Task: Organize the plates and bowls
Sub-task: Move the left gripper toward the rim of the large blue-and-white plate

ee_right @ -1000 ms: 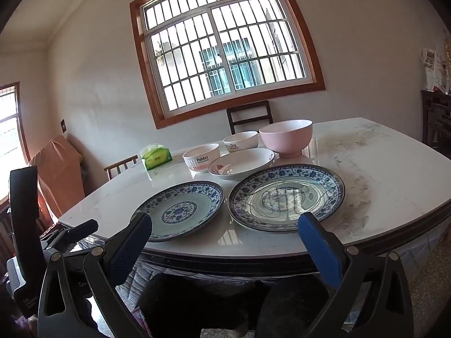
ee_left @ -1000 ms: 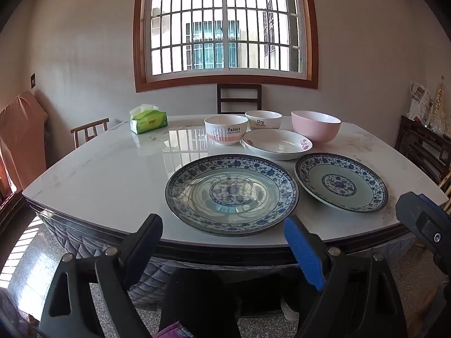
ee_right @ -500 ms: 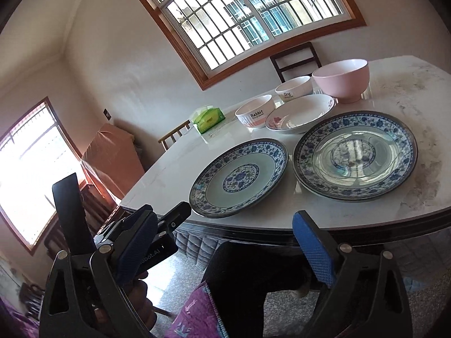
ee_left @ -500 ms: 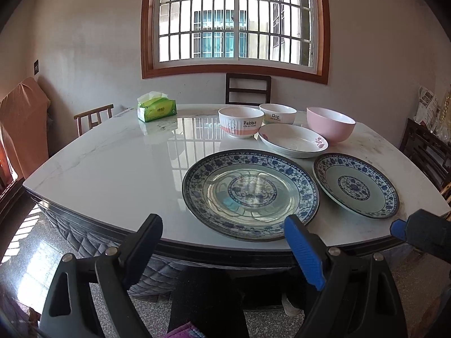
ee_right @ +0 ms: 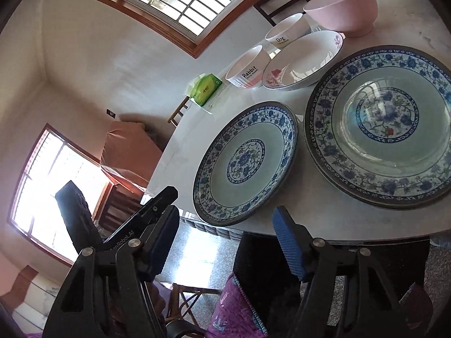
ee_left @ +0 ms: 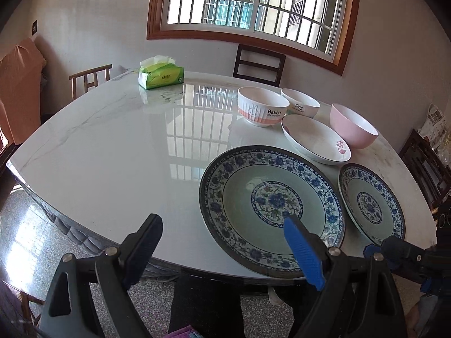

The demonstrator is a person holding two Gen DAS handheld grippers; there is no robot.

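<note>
A large blue-patterned plate and a smaller matching plate lie side by side near the table's front edge. Behind them sit a shallow white dish, a "Rabbit" bowl, a "Dog" bowl and a pink bowl. My left gripper is open and empty, over the front edge beside the large plate. My right gripper is open and empty, just off the front edge below the smaller plate.
The white marble table has a green tissue pack at its far left. Wooden chairs stand behind the table. The person's legs are below the front edge.
Both grippers have moved closer to the table and tilted down toward the plates. The right view has rolled and now looks down on the smaller plate. Both stay open.
</note>
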